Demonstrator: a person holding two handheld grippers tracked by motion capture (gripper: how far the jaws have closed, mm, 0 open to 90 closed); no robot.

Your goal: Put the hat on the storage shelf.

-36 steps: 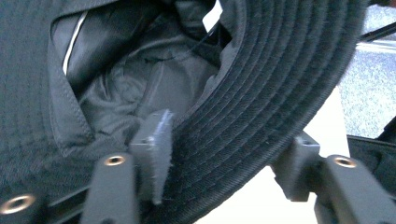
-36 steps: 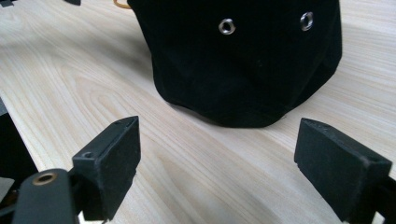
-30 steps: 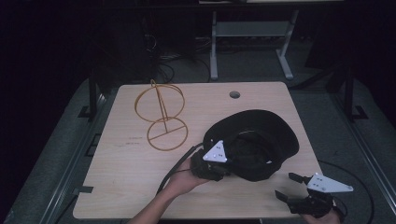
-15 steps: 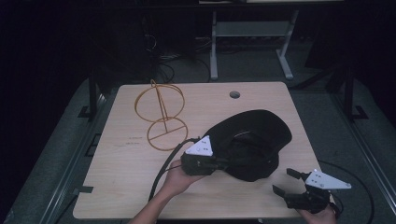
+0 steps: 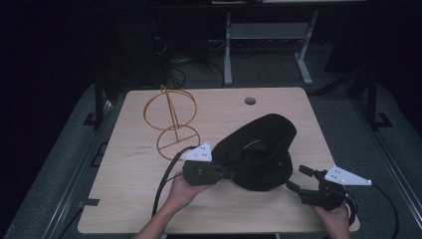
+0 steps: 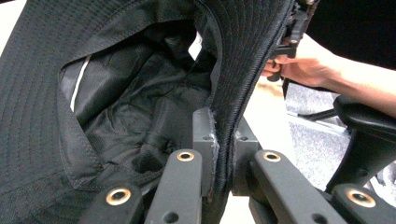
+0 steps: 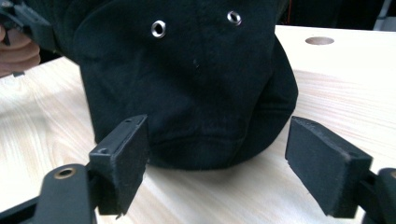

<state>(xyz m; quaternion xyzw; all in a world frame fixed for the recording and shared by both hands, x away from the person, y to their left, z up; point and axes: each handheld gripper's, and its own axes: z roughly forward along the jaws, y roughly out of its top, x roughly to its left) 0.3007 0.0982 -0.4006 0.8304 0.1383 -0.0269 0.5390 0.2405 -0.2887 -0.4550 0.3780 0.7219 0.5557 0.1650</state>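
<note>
While left gripper (image 5: pixel 226 174) pinches brim of one black bucket hat (image 5: pixel 261 149), jaws clamped tight on fabric, hat sits on wooden table (image 5: pixel 134 199), right of centre. Right gripper (image 5: pixel 297 180) near table's front right corner, just beside hat: jaws wide, just been narrowing slightly, nothing between pads. Two metal eyelets (image 7: pixel 159 28) on crown. One gold wire stand (image 5: pixel 171 122) behind, apart from hat.

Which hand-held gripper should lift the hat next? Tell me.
Left. The left hand-held gripper is already shut on the black hat's brim, while the right hand-held gripper stands open, short of the hat.
</note>
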